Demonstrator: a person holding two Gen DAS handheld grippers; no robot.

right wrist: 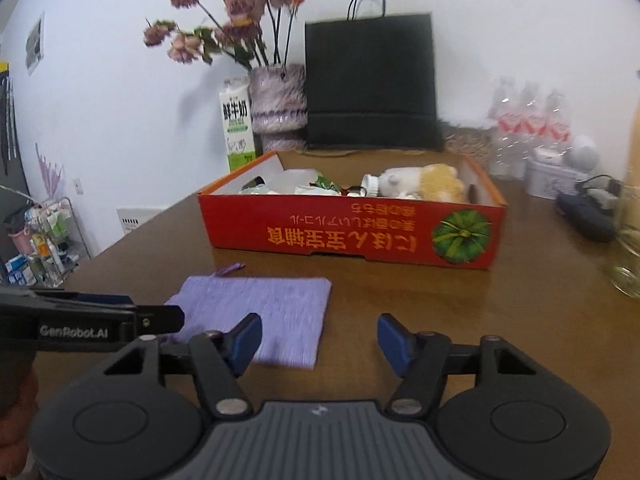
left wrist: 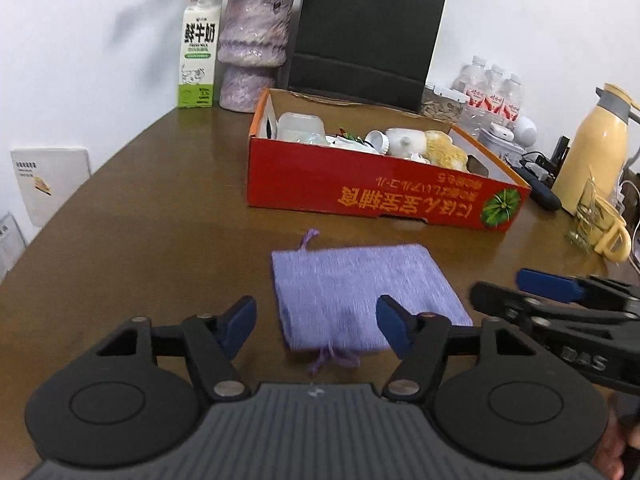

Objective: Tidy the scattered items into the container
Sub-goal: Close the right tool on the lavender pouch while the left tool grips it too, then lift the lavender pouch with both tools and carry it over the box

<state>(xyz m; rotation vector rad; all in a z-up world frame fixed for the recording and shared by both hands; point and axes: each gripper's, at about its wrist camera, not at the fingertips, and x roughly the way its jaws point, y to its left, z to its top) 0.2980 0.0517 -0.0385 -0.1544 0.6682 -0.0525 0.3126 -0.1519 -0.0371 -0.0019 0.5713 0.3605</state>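
A lilac drawstring pouch is lying flat on the desk, near its front edge, just short of the red cardboard box. The left claw is hovering over the pouch with its jaws apart and gripping nothing, while the right claw is standing apart and empty beside the pouch.

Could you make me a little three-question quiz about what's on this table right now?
1. True or false: the purple pouch lies inside the red box.
2. What stands left of the vase: A milk carton, B black bag, C water bottles?
3. Does the left gripper hold anything?

Key: 1 false, it lies on the table in front of the box. 2 A. 3 No, its jaws are open above the pouch.
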